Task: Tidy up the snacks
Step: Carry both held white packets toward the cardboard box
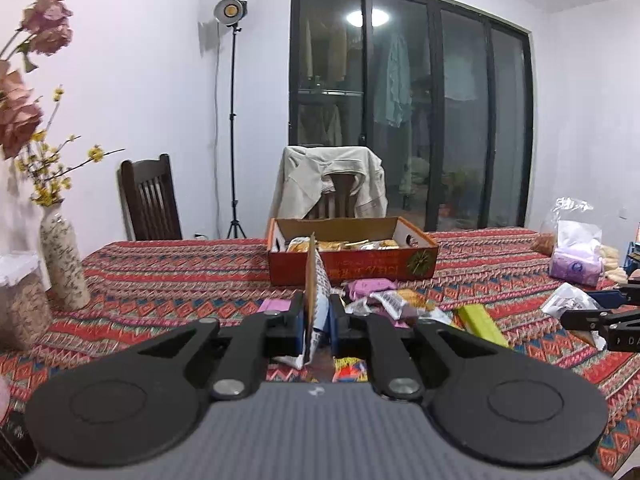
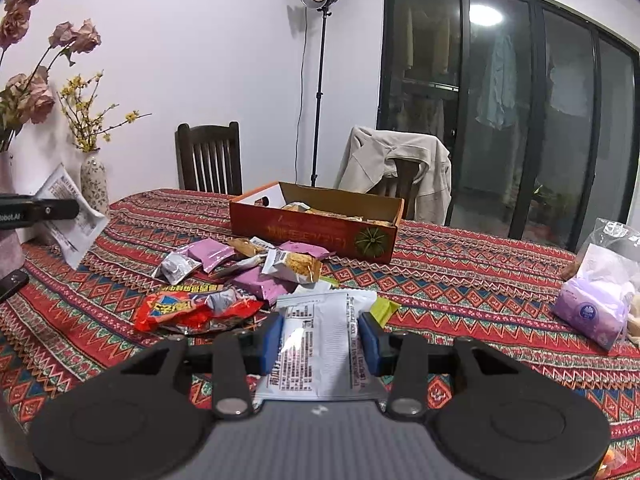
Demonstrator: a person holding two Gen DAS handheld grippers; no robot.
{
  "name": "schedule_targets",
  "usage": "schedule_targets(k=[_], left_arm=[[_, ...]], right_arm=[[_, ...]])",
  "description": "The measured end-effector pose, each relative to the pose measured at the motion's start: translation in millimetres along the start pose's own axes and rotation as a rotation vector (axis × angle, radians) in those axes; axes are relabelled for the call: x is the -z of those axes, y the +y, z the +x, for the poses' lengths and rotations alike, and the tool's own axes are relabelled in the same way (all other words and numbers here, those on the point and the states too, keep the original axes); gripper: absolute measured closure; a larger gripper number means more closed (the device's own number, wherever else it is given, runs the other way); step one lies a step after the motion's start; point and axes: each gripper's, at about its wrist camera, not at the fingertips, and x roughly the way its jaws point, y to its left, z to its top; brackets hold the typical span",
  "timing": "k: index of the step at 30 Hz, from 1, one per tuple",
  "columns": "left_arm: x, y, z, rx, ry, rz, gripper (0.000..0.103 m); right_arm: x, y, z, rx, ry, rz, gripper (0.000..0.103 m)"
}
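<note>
The left hand-held gripper is clamped tight on a thin snack packet held edge-on, standing upright between its blue pads; the right hand-held gripper pinches a flat white printed sachet by its two side edges, its jaws partly closed on the width. Both are raised above the patterned worktop. In the right wrist view the orange cardboard box, already holding some packets, sits at about twelve o'clock, and the loose pile lies between it and the gripper: purple packets, a noodle-print packet and a crumpled red bag at about ten o'clock. A tissue pack lies well apart at three o'clock. The likely trouble is the right-hand hold: a limp sachet squeezed only across its edges can buckle and slide out on the way, landing back in the pile. The left packet, held near its lower end, may flop sideways and catch the near wall of the box instead of clearing it. Releasing both at once risks one packet landing on the rim.
</note>
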Motion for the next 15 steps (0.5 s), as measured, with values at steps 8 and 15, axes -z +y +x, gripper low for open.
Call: schedule_targets(k=[8, 15], left_arm=[[-81, 15, 69, 0.045, -0.043, 0.035, 0.091], [-154, 34, 180, 0.085, 0.019, -0.013, 0.091]], right_arm=[[-85, -29, 51, -0.129, -0.044, -0.018, 0.062], [-182, -62, 167, -0.217, 0.022, 0.038, 0.062]])
